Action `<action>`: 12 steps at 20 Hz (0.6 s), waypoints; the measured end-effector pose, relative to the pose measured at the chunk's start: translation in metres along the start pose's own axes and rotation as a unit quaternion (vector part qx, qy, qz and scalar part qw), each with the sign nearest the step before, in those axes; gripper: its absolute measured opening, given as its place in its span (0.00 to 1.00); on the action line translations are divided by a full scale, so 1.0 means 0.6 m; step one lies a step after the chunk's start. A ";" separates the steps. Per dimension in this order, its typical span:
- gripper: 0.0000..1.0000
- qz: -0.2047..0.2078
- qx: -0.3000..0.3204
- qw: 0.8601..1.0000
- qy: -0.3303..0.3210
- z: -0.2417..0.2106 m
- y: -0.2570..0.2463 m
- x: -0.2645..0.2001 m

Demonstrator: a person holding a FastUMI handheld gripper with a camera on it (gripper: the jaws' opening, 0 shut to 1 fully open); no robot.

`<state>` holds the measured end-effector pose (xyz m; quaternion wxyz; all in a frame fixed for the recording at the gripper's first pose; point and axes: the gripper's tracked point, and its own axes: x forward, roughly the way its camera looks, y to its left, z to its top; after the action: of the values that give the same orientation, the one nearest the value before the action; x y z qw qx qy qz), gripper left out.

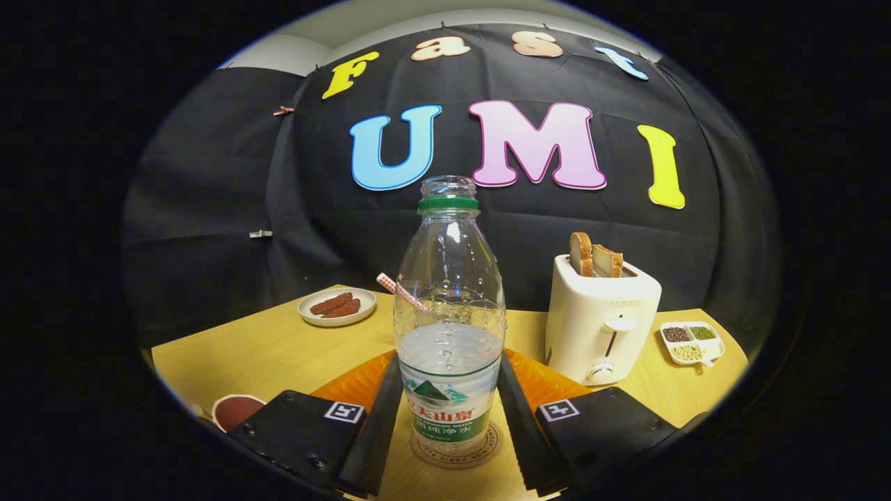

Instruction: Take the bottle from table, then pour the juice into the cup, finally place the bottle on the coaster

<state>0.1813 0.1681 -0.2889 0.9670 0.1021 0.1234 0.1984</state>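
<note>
A clear plastic bottle (449,334) with a green neck ring and no cap stands upright, about half full of clear liquid. It rests on a round printed coaster (487,449) on the wooden table. My gripper (449,390) has one finger on each side of the bottle's lower body, both pressed against it. Right behind the bottle stands a clear glass cup (493,311) on an orange mat (351,383), mostly seen through the bottle. A pink checked straw (390,284) sticks out of the cup to the left.
A white toaster (602,327) holding two bread slices stands ahead to the right, with a small divided dish of beans (692,341) beyond it. A white plate of dark sausages (337,307) lies far left. A round reddish disc (235,410) lies by the left finger's base.
</note>
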 end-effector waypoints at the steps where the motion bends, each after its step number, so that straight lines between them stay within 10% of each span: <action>1: 0.76 0.000 0.002 1.000 0.006 -0.010 0.001 0.002; 12: 0.81 -0.009 -0.001 1.000 0.016 -0.038 -0.006 0.000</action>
<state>0.1761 0.1678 -0.3115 0.9667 0.0969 0.1399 0.1914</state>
